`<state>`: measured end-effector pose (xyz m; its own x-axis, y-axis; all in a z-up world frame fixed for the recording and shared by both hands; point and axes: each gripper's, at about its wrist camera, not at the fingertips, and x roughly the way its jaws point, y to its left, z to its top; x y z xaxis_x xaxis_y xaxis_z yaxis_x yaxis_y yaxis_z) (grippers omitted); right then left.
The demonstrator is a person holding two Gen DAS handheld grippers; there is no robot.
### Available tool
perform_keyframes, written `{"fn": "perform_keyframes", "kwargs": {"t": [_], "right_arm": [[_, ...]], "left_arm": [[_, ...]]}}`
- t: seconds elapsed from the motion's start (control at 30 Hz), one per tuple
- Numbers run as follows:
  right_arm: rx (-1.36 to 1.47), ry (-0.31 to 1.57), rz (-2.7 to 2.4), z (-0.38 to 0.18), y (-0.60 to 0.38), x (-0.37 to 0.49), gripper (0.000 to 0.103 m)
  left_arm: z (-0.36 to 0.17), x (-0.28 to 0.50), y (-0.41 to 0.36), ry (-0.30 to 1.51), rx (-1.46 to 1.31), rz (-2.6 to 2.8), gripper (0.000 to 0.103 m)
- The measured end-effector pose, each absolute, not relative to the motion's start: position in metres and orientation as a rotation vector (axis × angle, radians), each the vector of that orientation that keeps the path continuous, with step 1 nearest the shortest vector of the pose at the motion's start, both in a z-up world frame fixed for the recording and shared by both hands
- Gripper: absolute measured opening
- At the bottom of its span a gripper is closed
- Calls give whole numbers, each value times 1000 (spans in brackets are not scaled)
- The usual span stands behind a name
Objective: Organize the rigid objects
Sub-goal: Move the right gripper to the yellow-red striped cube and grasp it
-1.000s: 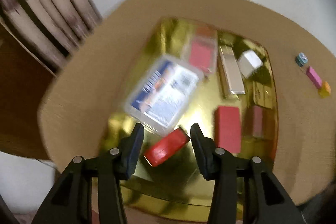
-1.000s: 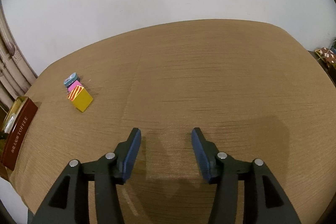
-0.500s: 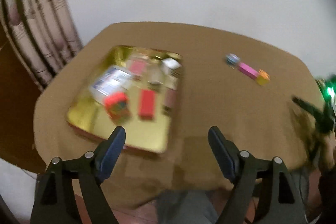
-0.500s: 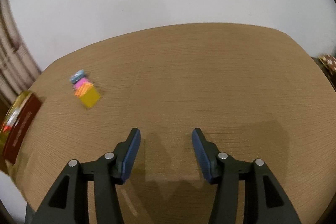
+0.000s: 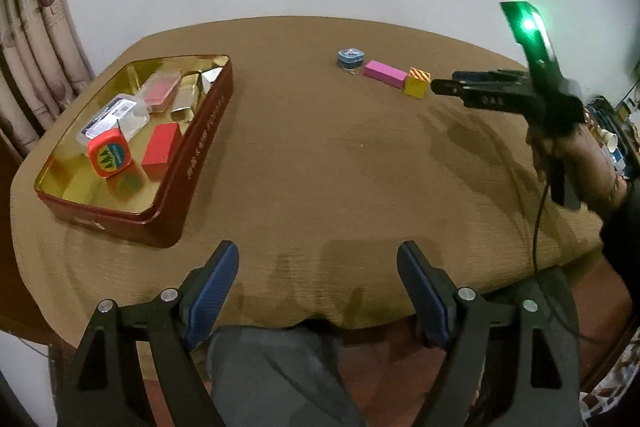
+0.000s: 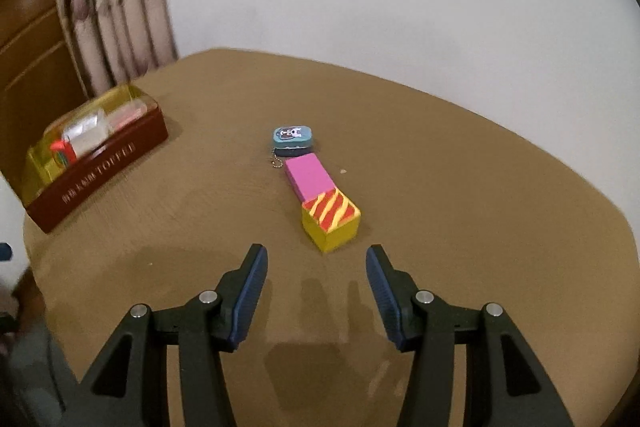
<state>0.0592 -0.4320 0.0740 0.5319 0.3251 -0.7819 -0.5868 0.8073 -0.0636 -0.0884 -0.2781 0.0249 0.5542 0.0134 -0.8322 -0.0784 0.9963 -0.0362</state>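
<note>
Brown cloth covered the round table (image 5: 320,155), the largest thing ahead of both pairs of tongs. Far to the left of the left tongs (image 5: 318,281) sat the dark red rectangular toffee tin (image 5: 188,171) with its gold lining, evidently the collecting place, since it already held a clear plastic case (image 5: 116,115), a red rectangular block (image 5: 162,147), a red-rimmed round tin with a green label (image 5: 110,155) and a few paler boxes near its back wall. The left tongs were released, spread wide and grasping nothing, hovering off the near table edge, well apart from everything; I judged them idle, out of the way.

Three loose pieces lay in a row straight ahead of the right tongs (image 6: 316,281), well apart from the toffee tin. Nearest, just beyond the fingertips, stood the yellow cube with red-and-yellow stripes on top (image 6: 332,219); touching its far side lay the pink rectangular block (image 6: 310,179); just past that sat the small blue rounded tin with a bead chain (image 6: 292,137). The right tongs were also released and empty, their jaws spread wider than the cube and aimed at it. That alignment suggested the cube was the next piece to be taken to the toffee tin, being the closest and free on both sides.
</note>
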Motion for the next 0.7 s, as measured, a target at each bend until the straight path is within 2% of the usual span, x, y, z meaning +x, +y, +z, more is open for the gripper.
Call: {"fn": "perform_keyframes", "kwargs": {"t": [0.5, 0.53, 0.57, 0.7], "right_arm": [[-549, 963, 716, 55, -395, 116, 52], [-546, 978, 720, 53, -393, 118, 37], [-545, 988, 724, 51, -392, 118, 32], [-542, 973, 705, 56, -396, 105, 32]], "left_arm": [[13, -90, -273, 1023, -88, 55, 78], [13, -90, -272, 1023, -86, 63, 78], [13, -91, -271, 1021, -84, 72, 78], [17, -104, -264, 995, -78, 124, 78]]}}
